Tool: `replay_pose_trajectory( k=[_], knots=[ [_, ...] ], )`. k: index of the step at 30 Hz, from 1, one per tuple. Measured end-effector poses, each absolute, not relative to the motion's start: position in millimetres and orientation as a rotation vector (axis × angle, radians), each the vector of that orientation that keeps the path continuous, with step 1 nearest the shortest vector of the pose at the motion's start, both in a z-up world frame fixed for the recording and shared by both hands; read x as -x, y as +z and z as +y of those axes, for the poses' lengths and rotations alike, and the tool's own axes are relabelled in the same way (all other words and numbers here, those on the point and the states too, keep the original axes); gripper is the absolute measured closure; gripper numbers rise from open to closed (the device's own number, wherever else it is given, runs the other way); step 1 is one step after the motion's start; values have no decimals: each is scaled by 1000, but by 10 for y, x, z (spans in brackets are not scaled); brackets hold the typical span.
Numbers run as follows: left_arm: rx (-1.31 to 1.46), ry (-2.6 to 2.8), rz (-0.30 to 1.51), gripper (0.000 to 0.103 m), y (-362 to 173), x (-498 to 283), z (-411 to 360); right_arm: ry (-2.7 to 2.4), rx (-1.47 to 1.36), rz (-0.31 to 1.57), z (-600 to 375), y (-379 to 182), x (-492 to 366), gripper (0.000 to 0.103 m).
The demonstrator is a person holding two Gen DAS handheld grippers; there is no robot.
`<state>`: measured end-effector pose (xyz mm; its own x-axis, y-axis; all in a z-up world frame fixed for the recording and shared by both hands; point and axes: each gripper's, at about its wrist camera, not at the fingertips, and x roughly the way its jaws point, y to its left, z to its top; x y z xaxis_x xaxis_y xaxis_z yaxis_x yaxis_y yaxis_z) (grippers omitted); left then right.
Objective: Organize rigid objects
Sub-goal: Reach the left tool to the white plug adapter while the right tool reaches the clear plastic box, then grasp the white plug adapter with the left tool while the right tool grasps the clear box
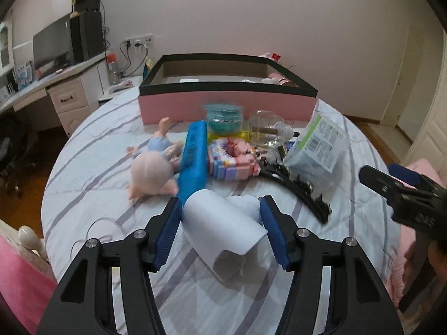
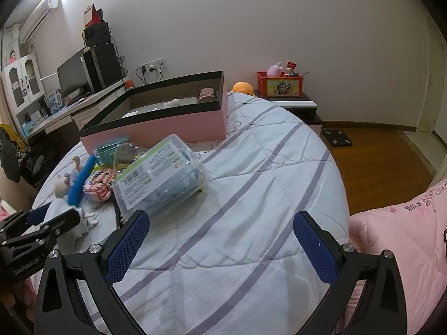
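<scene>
Left claw: your left gripper [image 1: 220, 223] is hanging low over the bed [image 1: 83, 167] with its two blue pads spread apart. A white cup-shaped thing [image 1: 220, 223] is lying on its side between the pads. The pads are sitting just beside it, and you cannot tell if they are pressing it yet.

Right claw: your right gripper [image 2: 223, 240] is waiting wide apart over a bare part of the striped blanket, and it is gripping nothing.

Pile of things: a blue bar [image 1: 194, 159] is lying just past the white thing. A pink doll [image 1: 153, 173] is lying to its left. A pink and purple block toy [image 1: 233, 159] is sitting to its right.

More things: a clear plastic pack [image 2: 159, 176] with a green label is leaning on the pile. It is sitting near your right claw's left pad. A teal jar [image 1: 223, 117] and a clear glass jar [image 1: 265, 128] are standing behind the pile.

Box: the big pink box [image 1: 226, 106] with a dark rim is sitting open at the far side of the bed. A few small things are lying inside it.
</scene>
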<state>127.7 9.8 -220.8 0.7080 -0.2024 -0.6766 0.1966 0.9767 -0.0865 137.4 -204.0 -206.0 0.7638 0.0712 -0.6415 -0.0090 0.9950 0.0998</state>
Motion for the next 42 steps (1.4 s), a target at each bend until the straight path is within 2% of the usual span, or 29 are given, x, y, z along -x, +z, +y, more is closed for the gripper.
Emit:
replay_pose_trajectory(
  k=[4, 6, 8, 10, 11, 14, 31, 42],
  knots=[
    [48, -228, 767, 39, -2233, -1204, 277, 53, -79, 708, -1967, -2077, -1396, 0],
    [34, -220, 774, 26, -2262, -1199, 312, 55, -76, 712, -1943, -2084, -1411, 0],
    [17, -201, 774, 19, -2288, -1191, 325, 59, -69, 715, -1917, -2089, -1434, 0],
    [20, -206, 775, 18, -2314, -1206, 340, 67, -60, 718, -1887, -2087, -1461, 0],
    [34, -214, 778, 18, -2327, -1225, 355, 75, -55, 720, -1870, -2087, -1486, 0],
    [65, -253, 760, 42, -2324, -1246, 374, 101, -47, 729, -1839, -2092, -1563, 0],
    [21, -265, 756, 42, -2273, -1257, 346, 223, 106, 842, -1484, -2206, -2019, 0],
    [21, -281, 718, 42, -2183, -1234, 265, 200, 12, 791, -1673, -2182, -1922, 5]
  ],
)
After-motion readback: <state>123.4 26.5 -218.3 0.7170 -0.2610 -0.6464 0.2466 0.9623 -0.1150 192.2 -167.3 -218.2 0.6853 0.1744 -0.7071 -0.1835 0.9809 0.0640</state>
